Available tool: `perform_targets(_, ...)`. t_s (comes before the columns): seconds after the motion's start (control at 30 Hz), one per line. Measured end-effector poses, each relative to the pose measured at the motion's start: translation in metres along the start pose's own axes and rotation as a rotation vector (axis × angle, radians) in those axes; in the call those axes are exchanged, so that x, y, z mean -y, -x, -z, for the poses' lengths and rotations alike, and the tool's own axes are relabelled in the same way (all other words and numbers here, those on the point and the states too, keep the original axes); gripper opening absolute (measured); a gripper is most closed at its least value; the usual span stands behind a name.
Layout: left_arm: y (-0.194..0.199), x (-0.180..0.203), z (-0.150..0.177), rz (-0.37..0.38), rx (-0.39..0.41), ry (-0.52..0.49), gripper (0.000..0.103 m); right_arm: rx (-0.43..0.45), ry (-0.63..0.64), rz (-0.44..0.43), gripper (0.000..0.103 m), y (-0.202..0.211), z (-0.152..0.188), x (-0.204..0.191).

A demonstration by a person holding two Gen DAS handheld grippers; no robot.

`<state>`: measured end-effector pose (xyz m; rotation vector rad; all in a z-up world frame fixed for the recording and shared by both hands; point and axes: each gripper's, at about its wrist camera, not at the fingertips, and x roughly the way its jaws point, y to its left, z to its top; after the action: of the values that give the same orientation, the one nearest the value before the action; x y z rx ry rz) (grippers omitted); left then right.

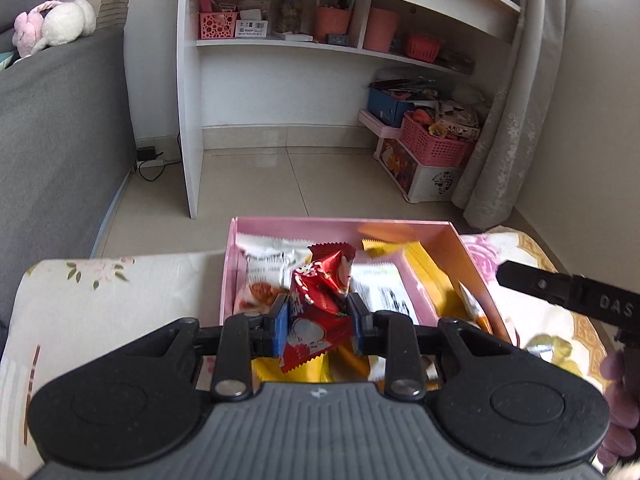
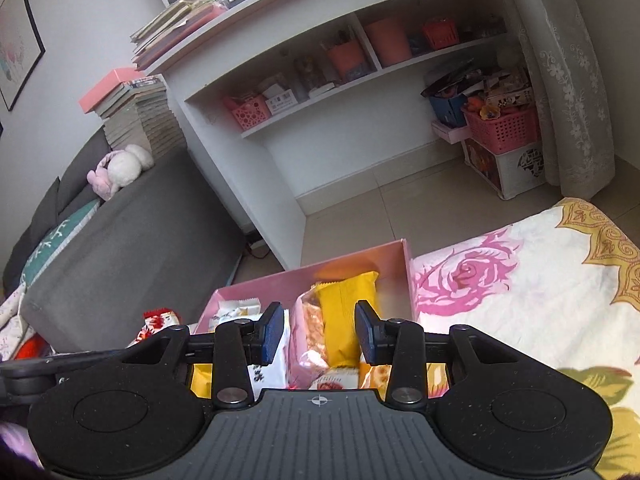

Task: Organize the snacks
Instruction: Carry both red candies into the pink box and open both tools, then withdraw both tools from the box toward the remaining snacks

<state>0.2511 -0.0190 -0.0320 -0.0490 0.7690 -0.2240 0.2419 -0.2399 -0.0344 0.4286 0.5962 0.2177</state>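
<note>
Over the near end of the pink box (image 1: 472, 256), left claw (image 1: 320, 326) clamped on a red snack packet (image 1: 316, 312), blue pads pressed against both sides, packet standing upright and crumpled between them. Inside the box: a white packet (image 1: 268, 264) at the far left corner, a white label-printed packet (image 1: 384, 292) in the middle, yellow packets (image 1: 424, 268) along the right wall. Box resting on a flower-printed bedspread (image 1: 120, 304), tiled floor (image 1: 260, 176) beyond it. At the right edge of the left view, a black finger of the other tool, marked with letters.

Above the same box (image 2: 256, 288) in the right view, right claw (image 2: 320, 330) spread apart, gripping nothing, fingers poised either side of a yellow packet (image 2: 344, 312) and a pink-clear packet (image 2: 308, 332) lying below. Pink rose pattern on the bedspread (image 2: 520, 280) just right of the box. Further back: white shelving (image 2: 280, 120), grey sofa (image 2: 132, 220), plush toy (image 2: 120, 168) on its back.
</note>
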Motion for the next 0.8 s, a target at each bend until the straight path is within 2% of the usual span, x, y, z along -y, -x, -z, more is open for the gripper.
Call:
perform_targets(0.2, -0.024, 0.008, -0.015, -0.006, -0.012, -0.006, 0.027, 0.01, -0.037, -0.021, 0.041, -0.006, -0.007, 0.016)
perform_targets(0.4, -0.044, 0.02, -0.027, -0.009, -0.016, -0.033, 0.029, -0.006, -0.014, -0.01, 0.042, -0.013, -0.003, 0.017)
perform_targets(0.5, -0.045, 0.023, -0.028, 0.003, 0.013, -0.039, 0.039, -0.006, -0.013, -0.013, 0.042, -0.013, -0.004, 0.016)
perform_targets(0.57, -0.041, 0.025, -0.027, 0.0, 0.03, -0.039, 0.047, -0.001, -0.017, -0.017, 0.048, -0.012, -0.004, 0.016)
perform_targets(0.7, -0.033, 0.027, -0.022, -0.002, 0.034, -0.056, 0.055, 0.002, -0.006, -0.012, 0.052, -0.008, -0.005, 0.014)
perform_targets(0.8, -0.025, 0.027, -0.018, -0.01, 0.028, -0.086, 0.06, -0.002, -0.006, -0.007, 0.062, -0.001, -0.006, 0.012)
